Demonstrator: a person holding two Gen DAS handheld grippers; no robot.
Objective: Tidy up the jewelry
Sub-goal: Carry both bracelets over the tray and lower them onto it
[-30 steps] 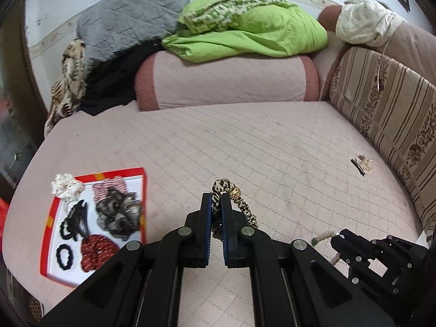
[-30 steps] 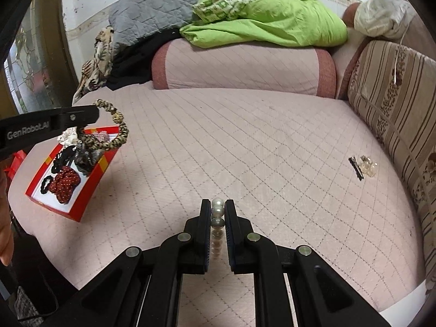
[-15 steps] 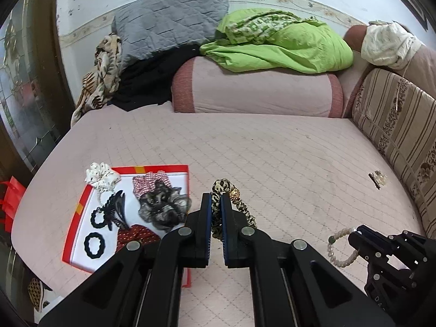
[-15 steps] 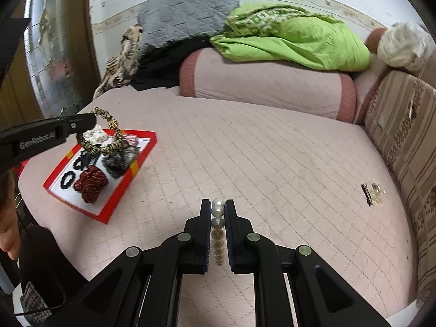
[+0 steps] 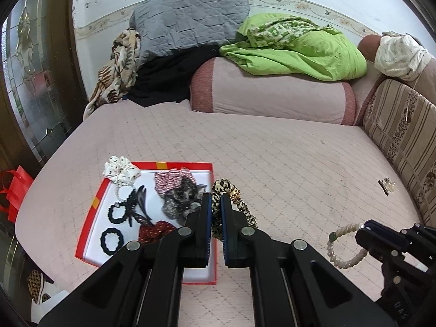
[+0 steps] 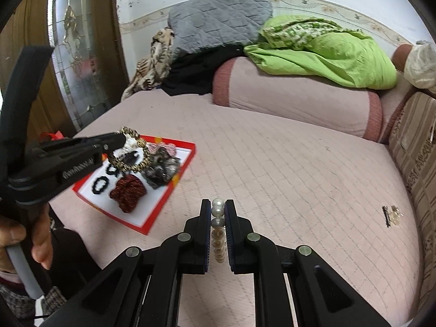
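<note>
My left gripper point(image 5: 216, 200) is shut on a leopard-print scrunchie point(image 5: 222, 188) with a gold bead, held above the right edge of the red-rimmed white tray point(image 5: 92, 204). In the right wrist view the scrunchie point(image 6: 130, 160) hangs over the tray point(image 6: 160, 212). My right gripper point(image 6: 218, 207) is shut on a pearl bracelet point(image 6: 218, 226); the bracelet point(image 5: 344, 245) also shows in the left wrist view, hanging above the pink bed. The tray holds several scrunchies, black hair ties and a black claw clip point(image 5: 139, 204).
A small black clip with a pale trinket point(image 6: 391, 214) lies on the quilted pink bed point(image 6: 286, 169) near the striped cushion point(image 5: 403, 141). A pink bolster point(image 5: 272, 95), green blanket and grey pillow line the back. A red bag point(image 5: 16, 188) sits off the bed's left edge.
Both grippers have moved left toward the tray, each still holding its item. The scrunchie is now over the tray's right edge.
</note>
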